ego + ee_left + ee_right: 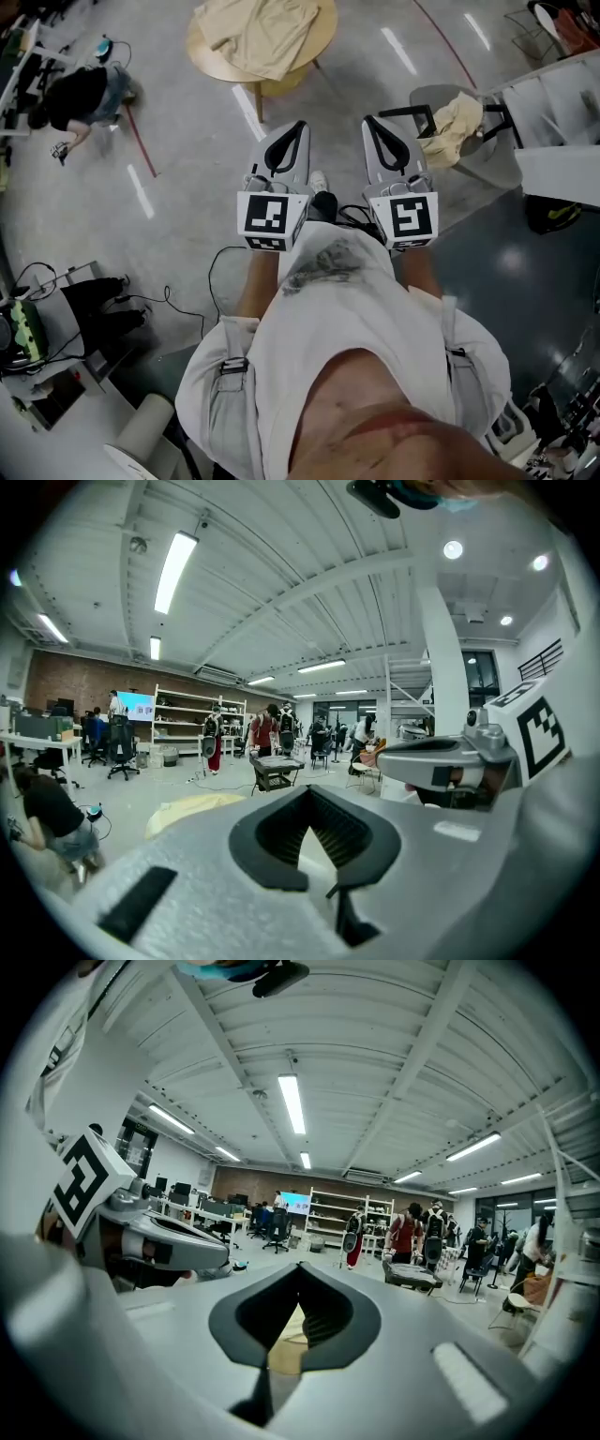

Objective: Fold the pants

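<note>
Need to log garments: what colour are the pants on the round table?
Pale beige pants; clearest in the head view.

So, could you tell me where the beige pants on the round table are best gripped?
Probably at the near edge of the pants, where the cloth ends close to the near rim of the round table, coming from the person's side. They lie rumpled and flat, so an edge gives the jaws something to pinch.

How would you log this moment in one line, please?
left gripper: shut, empty | right gripper: shut, empty | pants: on table
</note>
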### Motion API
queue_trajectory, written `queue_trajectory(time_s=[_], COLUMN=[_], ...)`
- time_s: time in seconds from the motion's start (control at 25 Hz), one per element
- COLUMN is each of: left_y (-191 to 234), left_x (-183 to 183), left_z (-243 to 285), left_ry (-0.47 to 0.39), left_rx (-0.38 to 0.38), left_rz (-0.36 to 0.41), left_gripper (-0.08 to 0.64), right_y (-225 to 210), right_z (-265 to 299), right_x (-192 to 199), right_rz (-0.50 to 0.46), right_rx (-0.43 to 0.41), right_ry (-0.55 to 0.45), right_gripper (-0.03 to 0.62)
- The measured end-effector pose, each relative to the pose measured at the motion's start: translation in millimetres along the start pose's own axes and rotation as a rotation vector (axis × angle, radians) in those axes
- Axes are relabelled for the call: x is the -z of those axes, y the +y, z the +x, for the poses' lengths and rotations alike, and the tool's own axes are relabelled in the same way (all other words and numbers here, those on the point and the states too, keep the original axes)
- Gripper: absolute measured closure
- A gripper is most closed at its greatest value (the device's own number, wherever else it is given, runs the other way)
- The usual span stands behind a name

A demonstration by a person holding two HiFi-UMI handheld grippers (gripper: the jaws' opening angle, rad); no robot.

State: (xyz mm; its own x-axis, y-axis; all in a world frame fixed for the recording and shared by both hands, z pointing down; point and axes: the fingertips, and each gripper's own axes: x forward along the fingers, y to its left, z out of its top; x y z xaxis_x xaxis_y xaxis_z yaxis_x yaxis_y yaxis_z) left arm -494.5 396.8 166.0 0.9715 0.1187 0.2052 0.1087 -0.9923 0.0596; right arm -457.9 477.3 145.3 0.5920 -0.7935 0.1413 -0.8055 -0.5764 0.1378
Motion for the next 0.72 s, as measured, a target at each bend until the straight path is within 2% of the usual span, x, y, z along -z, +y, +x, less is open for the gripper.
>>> queue_trajectory(time_s=[0.4, 0.72], left_y=[40, 66], left_x=[-32, -43], left_z=[89, 132], left_ry=[-0.039, -0.050], left_rx=[0.003, -0.015], left_rz=[0.005, -0.006], left_gripper=[0.555, 0.555], right_y=[-57, -86], right_z=[82, 124], right_x=[5, 2], right_rz=[0.035, 0.027], right_rx=[-0.042, -0.049], right_ry=[0.019, 0.031], right_gripper=[0.589, 0.589])
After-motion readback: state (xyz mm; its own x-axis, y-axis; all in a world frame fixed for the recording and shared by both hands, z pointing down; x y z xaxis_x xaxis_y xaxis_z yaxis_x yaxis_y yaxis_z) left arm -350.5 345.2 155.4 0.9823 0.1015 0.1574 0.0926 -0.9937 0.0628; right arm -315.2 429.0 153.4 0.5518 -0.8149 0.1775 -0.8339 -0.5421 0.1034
